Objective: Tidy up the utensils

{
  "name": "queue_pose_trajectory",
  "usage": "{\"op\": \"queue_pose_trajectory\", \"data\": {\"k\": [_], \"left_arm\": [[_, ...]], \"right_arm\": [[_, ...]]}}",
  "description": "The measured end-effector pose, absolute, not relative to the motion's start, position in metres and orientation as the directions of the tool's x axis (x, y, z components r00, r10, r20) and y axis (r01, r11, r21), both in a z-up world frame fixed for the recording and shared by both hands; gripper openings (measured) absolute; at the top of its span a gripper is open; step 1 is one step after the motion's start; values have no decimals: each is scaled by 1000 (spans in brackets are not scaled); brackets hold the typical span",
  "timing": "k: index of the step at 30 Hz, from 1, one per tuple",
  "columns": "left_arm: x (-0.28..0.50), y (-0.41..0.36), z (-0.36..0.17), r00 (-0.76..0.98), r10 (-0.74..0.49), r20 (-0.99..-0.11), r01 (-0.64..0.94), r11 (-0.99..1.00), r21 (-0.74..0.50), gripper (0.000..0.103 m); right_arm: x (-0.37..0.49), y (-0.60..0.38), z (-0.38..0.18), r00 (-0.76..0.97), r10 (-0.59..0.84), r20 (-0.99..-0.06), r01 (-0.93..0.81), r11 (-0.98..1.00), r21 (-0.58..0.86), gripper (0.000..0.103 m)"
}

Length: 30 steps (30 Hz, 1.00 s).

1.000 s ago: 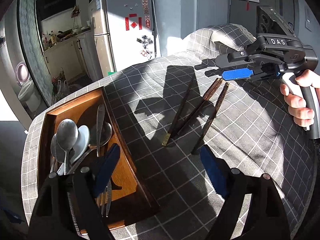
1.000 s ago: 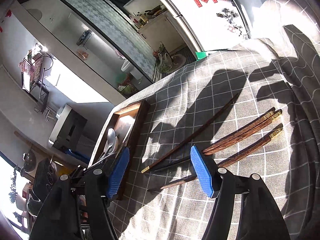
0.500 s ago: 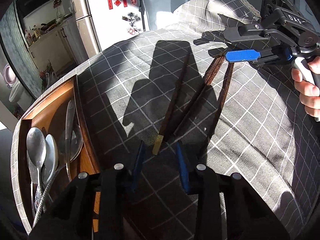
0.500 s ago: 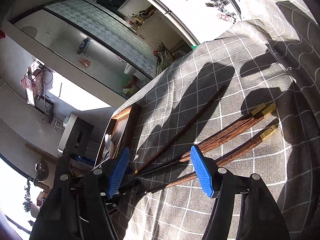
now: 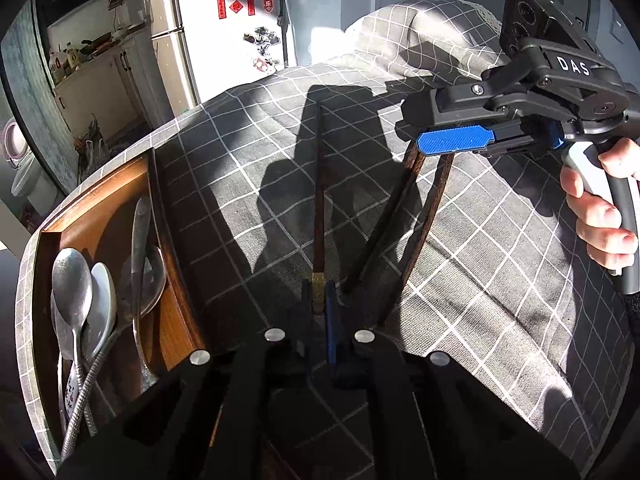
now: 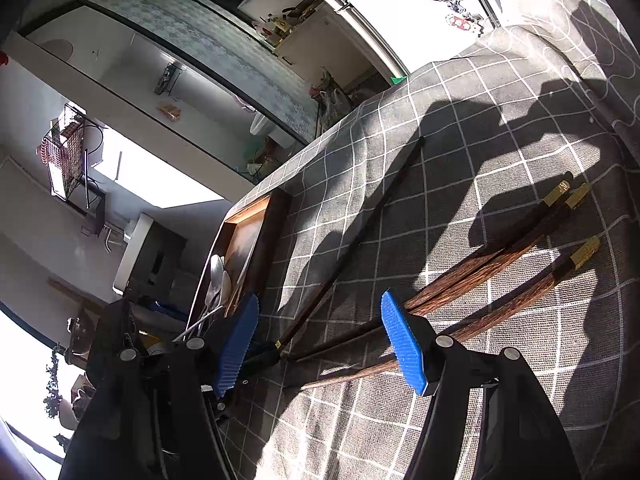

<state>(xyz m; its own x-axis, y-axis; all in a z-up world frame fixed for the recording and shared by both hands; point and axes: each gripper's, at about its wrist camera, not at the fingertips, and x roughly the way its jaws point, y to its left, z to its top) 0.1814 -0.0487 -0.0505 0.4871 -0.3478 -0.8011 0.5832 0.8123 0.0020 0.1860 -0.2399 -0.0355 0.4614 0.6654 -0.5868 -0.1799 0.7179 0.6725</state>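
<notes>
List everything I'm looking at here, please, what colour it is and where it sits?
Dark wooden chopsticks with gold caps: four; one apart, gripped at its cap, three to its right on the cloth.
Brown wooden tray: one, left table edge.
Silver metal spoons: several, in the tray.
Grey checked tablecloth: one, covering the table.
White fridge: one, background.
Left gripper: black with blue fingers, shut on the lone chopstick.
Right gripper: same build, open over the three.
Hand: one, holding the right gripper's handle.
</notes>
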Motion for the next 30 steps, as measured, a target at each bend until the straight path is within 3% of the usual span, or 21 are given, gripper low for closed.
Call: {"op": "queue_pose_trajectory", "data": {"k": [7,10,11,12,13,25,30], "left_arm": [[160,-45,-18,521,-432,-736,592,804,-53,7],[153,-44,-14,532,-428,-731,584,810,-49,7],[152,-42,-14,533,-429,-730,581,812,-53,7],[150,-41,-15,531,-430,-730,580,813,-57,7],[150,-39,-17,530,-433,-730,578,813,-62,7],[129,3,-16,561,-433,-706,534,840,-91,7],[113,37,-17,601,-370,-708,458,886,-74,7]], "right_arm": [[198,-209,-45,442,681,-584,-135,694,707,64],[207,-202,-59,425,667,-611,-67,697,714,49],[209,-201,-63,427,667,-611,-56,693,719,33],[210,-201,-63,436,664,-608,-54,693,718,23],[210,-200,-63,440,666,-602,-56,690,722,20],[203,-141,-29,430,648,-628,-173,742,647,16],[205,-86,-24,384,662,-644,-254,746,616,15]]}}
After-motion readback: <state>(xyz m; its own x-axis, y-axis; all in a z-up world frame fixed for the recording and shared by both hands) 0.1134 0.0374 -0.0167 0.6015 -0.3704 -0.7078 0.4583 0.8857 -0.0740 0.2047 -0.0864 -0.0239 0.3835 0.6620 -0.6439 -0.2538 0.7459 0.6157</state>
